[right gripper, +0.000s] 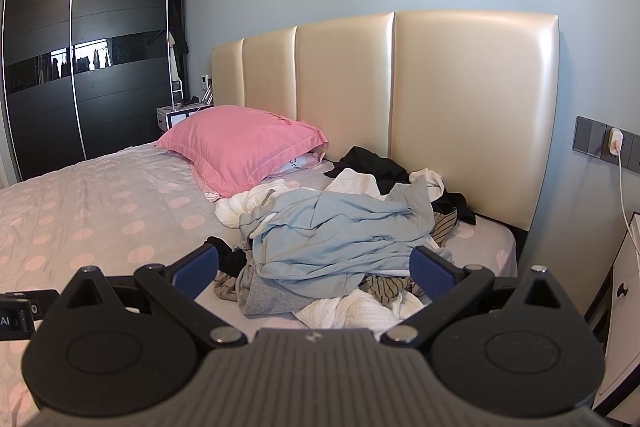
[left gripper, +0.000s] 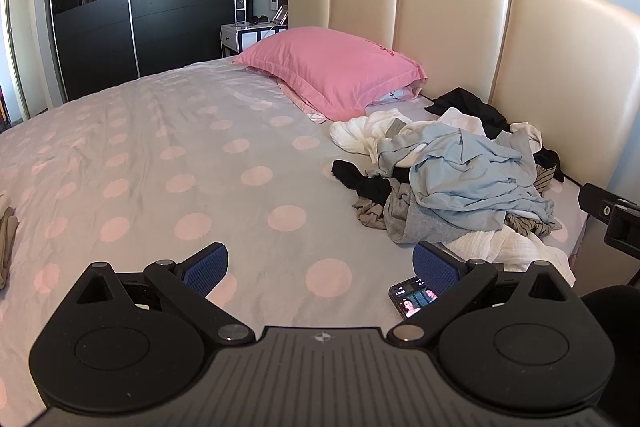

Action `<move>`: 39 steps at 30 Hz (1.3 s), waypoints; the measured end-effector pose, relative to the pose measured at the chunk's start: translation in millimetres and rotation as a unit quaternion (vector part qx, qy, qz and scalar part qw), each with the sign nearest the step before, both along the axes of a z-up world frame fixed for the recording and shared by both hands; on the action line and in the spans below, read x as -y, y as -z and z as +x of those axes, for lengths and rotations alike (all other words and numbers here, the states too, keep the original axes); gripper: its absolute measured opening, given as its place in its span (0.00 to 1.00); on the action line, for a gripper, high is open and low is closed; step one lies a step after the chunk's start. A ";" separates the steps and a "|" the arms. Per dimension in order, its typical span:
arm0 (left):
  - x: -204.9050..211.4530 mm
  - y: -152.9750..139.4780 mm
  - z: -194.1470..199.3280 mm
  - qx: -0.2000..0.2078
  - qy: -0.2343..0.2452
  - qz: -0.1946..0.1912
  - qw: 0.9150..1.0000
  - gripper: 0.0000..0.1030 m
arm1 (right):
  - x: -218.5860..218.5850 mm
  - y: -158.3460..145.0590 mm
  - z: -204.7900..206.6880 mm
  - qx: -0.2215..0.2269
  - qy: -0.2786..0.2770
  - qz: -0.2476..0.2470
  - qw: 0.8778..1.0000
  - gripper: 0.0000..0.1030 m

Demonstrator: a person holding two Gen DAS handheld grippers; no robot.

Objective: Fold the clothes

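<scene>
While both tongs [right gripper: 314,267] gape, clothes [right gripper: 340,239] lie ahead.

A black two-finger left gripper [left gripper: 320,269] with blue ribbed pads hangs wide open above a grey bedspread with pink polka dots [left gripper: 160,147]. A heap of crumpled blue, white, black and grey clothes [left gripper: 460,183] lies near a lit smartphone [left gripper: 408,301] and a pink pillow [left gripper: 336,71].

Home bedroom: bed [left gripper: 160,155], pink pillow [left gripper: 332,67], padded headboard [right gripper: 400,99], sliding wardrobe [right gripper: 80,67].
</scene>
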State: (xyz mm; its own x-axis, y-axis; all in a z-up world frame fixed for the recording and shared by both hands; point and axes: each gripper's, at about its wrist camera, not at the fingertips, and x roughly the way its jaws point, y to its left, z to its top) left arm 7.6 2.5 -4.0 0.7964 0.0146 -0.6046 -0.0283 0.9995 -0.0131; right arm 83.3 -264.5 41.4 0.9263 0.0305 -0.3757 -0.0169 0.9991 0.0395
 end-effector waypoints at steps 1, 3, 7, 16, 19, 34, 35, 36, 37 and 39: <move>-1.2 -0.1 0.0 0.001 -0.002 -0.001 1.000 0.98 | 0.6 -0.4 1.0 -0.002 0.000 0.002 1.000 0.99; -5.2 -1.3 0.4 0.004 -0.010 -0.002 1.000 0.98 | 2.2 -1.4 2.5 -0.007 -0.004 0.007 1.000 0.99; -16.0 -6.0 5.5 0.014 -0.027 0.009 0.999 0.98 | 3.9 -5.8 10.3 -0.011 -0.024 0.007 1.000 0.99; -45.3 -5.7 34.5 0.001 -0.031 0.033 0.999 0.96 | 0.6 -22.7 84.1 -0.024 -0.101 -0.033 0.994 0.98; -57.1 -1.7 47.4 -0.011 -0.034 0.036 0.999 0.96 | -4.2 -18.3 125.3 -0.044 -0.123 -0.059 0.990 0.88; -141.5 68.7 85.3 -0.110 -0.115 0.041 0.986 0.96 | -58.9 130.9 263.1 -0.185 -0.253 -0.187 0.931 0.72; -144.2 72.7 86.3 -0.116 -0.117 0.041 0.986 0.96 | -61.1 138.7 266.5 -0.190 -0.255 -0.195 0.928 0.72; -146.9 76.6 87.4 -0.121 -0.118 0.041 0.985 0.96 | -63.1 146.0 271.0 -0.194 -0.254 -0.201 0.926 0.71; -149.7 80.6 88.5 -0.126 -0.119 0.041 0.984 0.96 | -64.2 151.6 275.3 -0.195 -0.252 -0.206 0.925 0.69; -154.5 87.5 90.4 -0.136 -0.120 0.041 0.982 0.96 | -65.1 157.9 282.2 -0.193 -0.245 -0.214 0.926 0.57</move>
